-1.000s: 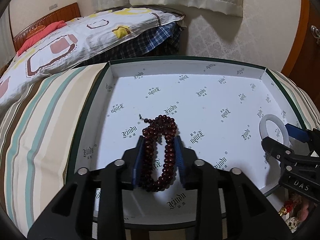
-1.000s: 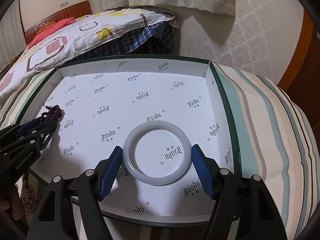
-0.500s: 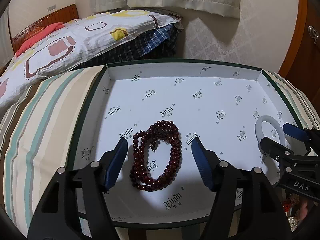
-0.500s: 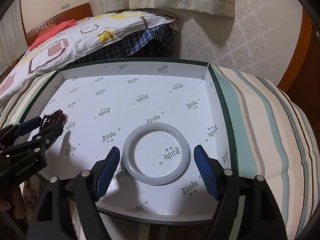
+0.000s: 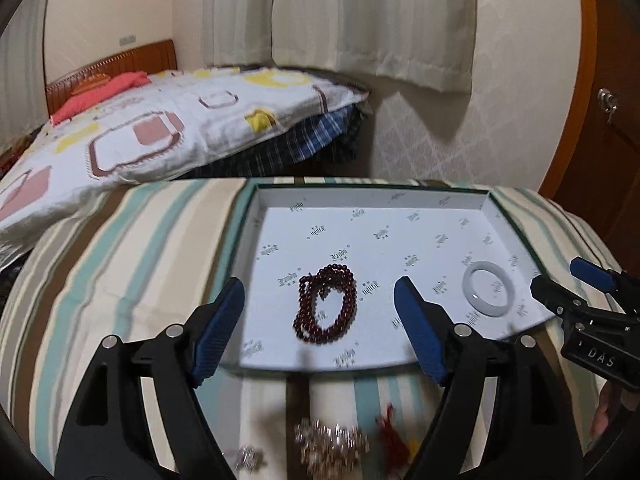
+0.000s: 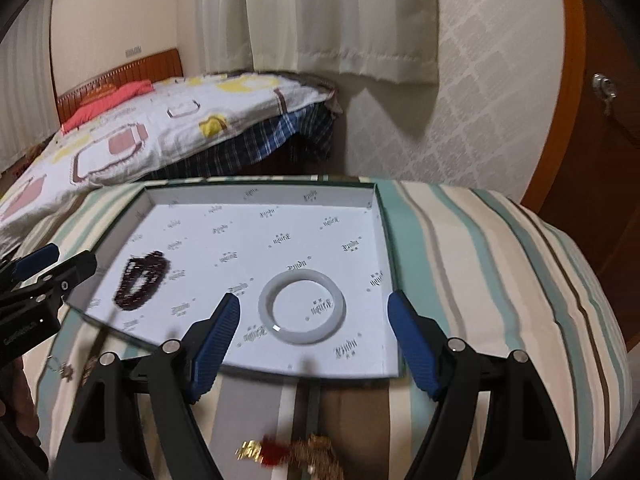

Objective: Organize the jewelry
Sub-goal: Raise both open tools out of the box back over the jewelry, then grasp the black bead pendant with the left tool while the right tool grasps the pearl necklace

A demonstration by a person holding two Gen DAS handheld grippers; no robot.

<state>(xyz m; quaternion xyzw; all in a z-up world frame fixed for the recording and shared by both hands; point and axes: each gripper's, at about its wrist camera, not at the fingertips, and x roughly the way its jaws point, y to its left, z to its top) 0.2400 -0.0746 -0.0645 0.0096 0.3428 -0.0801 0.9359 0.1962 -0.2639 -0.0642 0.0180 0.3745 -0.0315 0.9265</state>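
Observation:
A dark red bead string [image 5: 326, 304] lies coiled in the left part of a shallow white box lid [image 5: 372, 200]. A white bangle [image 5: 489, 289] lies in its right part. My left gripper [image 5: 320, 320] is open and empty, raised above the lid's near edge, back from the beads. My right gripper [image 6: 314, 336] is open and empty, raised just behind the bangle [image 6: 302, 307]. The beads [image 6: 140, 280] also show in the right wrist view, blurred. More jewelry [image 5: 332, 444], gold and red, lies on the striped cloth in front of the lid.
The lid [image 6: 260, 188] rests on a striped cushion [image 6: 500, 280]. A bed with a patterned quilt [image 5: 140, 136] stands behind on the left. A curtained wall [image 5: 360, 20] and a wooden door [image 5: 600, 140] are behind on the right. A small silver piece [image 5: 250, 458] lies near the gold jewelry.
My left gripper opened and let go of the bead string, which now lies in the lid. Both grippers drew back and up from the lid, bringing the loose jewelry in front into view.

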